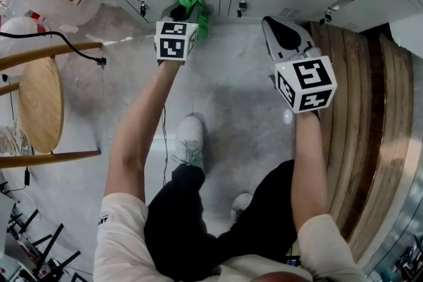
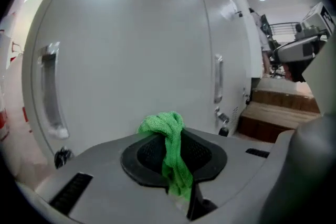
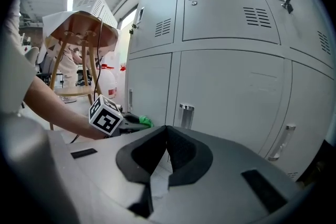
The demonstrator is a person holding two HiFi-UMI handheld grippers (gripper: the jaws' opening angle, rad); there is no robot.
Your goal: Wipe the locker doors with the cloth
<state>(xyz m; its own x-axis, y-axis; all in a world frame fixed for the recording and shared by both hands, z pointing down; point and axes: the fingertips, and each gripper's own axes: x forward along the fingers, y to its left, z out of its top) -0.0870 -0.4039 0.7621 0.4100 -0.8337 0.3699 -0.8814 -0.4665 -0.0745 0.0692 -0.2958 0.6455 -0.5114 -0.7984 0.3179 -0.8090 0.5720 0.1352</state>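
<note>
Wooden stool (image 1: 39, 102): far left, on the floor.
Left tongs (image 2: 176, 168): clamped on the green cloth (image 2: 169, 144). The cloth bunches up past the tips, close before a lower locker door (image 2: 131, 50); contact not discernible.
Right tongs (image 3: 167, 150): closed, nothing between them, pointing toward the lockers.
Wooden planks (image 1: 363, 115): far right, on the floor.

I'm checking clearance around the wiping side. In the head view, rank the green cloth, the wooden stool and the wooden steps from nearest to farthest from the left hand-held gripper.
1. green cloth: clamped in the jaws of the left hand-held gripper, by the locker base.
2. wooden stool: off to the left.
3. wooden steps: far right side.
</note>
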